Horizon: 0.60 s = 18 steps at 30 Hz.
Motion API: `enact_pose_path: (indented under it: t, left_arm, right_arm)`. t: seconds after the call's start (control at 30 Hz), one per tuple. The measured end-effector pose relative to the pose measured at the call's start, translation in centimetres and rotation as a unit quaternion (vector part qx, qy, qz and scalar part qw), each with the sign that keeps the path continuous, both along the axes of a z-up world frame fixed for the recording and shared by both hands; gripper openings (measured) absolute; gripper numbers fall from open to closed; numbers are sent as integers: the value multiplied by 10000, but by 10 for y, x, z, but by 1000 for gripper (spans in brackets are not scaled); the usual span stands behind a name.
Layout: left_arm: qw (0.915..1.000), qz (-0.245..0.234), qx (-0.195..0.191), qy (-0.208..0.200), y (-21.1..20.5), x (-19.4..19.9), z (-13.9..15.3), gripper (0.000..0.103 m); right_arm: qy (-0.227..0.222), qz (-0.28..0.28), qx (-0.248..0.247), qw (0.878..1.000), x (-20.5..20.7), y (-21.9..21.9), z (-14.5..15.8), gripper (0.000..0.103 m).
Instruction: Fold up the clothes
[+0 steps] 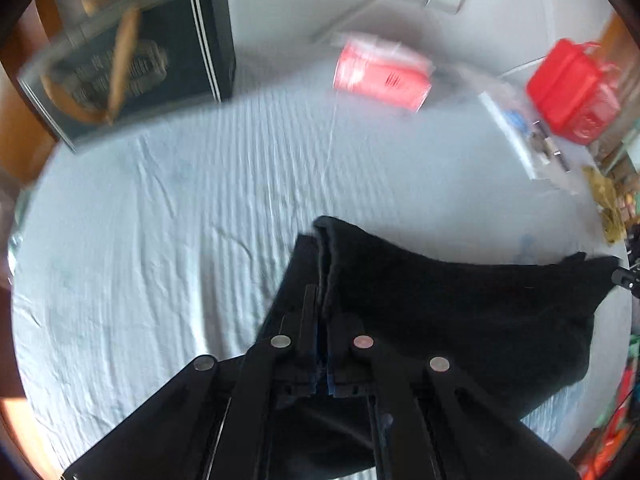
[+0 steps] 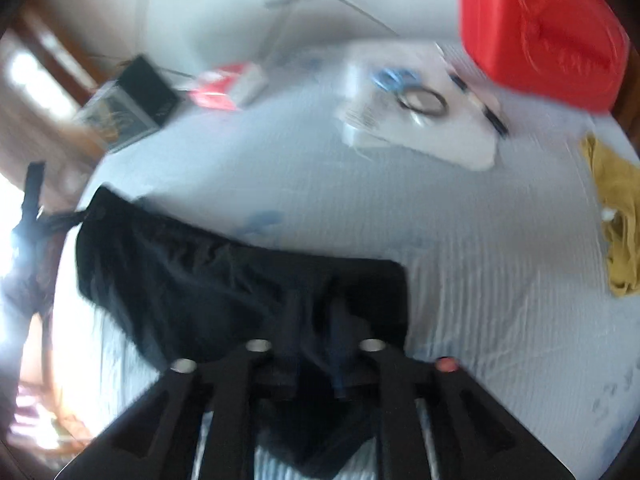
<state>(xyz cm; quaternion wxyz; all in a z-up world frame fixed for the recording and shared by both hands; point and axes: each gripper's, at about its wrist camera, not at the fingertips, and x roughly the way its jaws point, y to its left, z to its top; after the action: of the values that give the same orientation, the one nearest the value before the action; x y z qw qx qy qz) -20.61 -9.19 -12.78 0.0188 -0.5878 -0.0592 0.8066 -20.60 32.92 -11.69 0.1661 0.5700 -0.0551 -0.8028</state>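
A black garment [image 1: 460, 312] hangs stretched between my two grippers above a pale blue striped sheet [image 1: 160, 220]. My left gripper [image 1: 320, 280] is shut on one edge of the garment, with folded cloth sticking out past the fingers. My right gripper [image 2: 316, 312] is shut on the other edge of the black garment [image 2: 200, 272], which sags to the left toward the other gripper [image 2: 32, 204], seen at the far left. Both views are blurred by motion.
On the sheet's far side lie a dark framed box [image 1: 132, 64], a red-and-white pack [image 1: 380, 76], a red plastic container [image 1: 572, 92], a clear bag of small items [image 2: 420, 108], and a mustard-yellow garment [image 2: 616, 216] at the right.
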Motion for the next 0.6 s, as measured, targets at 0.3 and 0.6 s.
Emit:
enact_pose_path:
  t: [0.3, 0.6]
  left_arm:
    - [9995, 263, -138, 54, -29, 41, -2, 61]
    - [9992, -52, -365, -158, -35, 90, -36, 61]
  right_arm:
    - [-105, -962, -682, 9930, 54, 35, -7, 37]
    - [47, -1575, -243, 9872, 112, 31, -6, 37]
